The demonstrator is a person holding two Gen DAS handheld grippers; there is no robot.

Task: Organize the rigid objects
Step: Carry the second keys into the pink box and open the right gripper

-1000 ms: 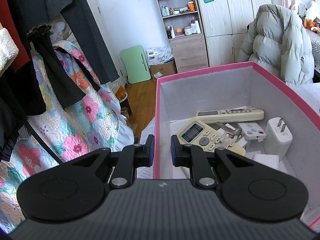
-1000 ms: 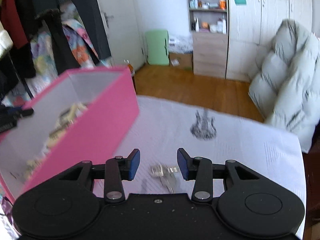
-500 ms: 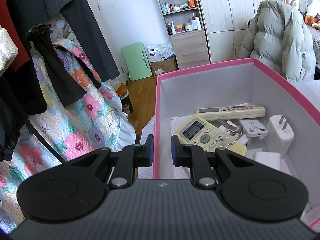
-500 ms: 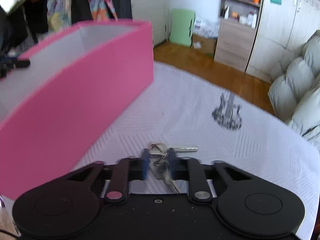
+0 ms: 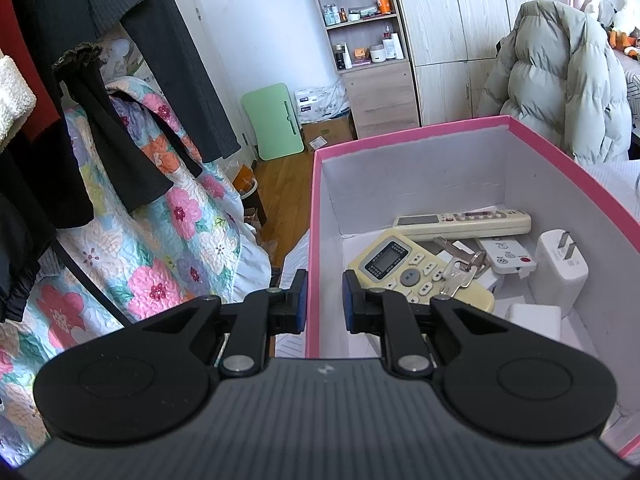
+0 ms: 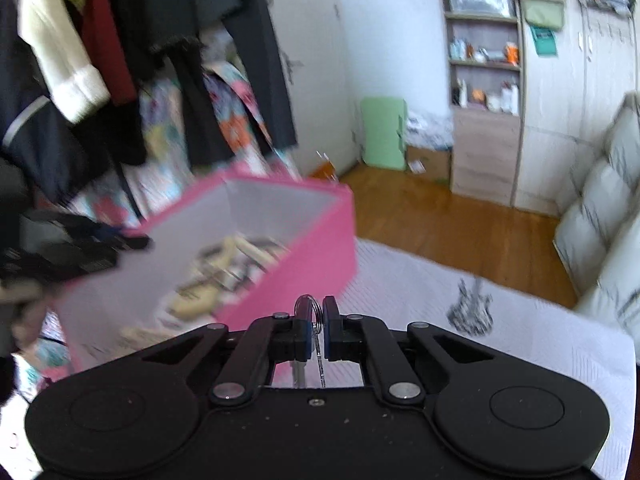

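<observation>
The right gripper [image 6: 316,330] is clamped on a bunch of keys [image 6: 307,307], its ring poking up between the fingers, clear of the white cloth [image 6: 520,328]. The left gripper [image 5: 323,300] pinches the near wall of the pink box [image 5: 400,136], steadying it. Judging by this, the carry is under way; next the keys must clear the box's right rim and drop among the remotes [image 5: 416,276], where room is tight.

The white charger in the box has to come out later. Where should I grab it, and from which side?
Probably grip the charger across its white body, coming from above. It leans against the box's right wall with its prongs pointing up, so a side approach is blocked by the wall. Keep below the prongs: the flat faces give the pads more to press on.
</observation>
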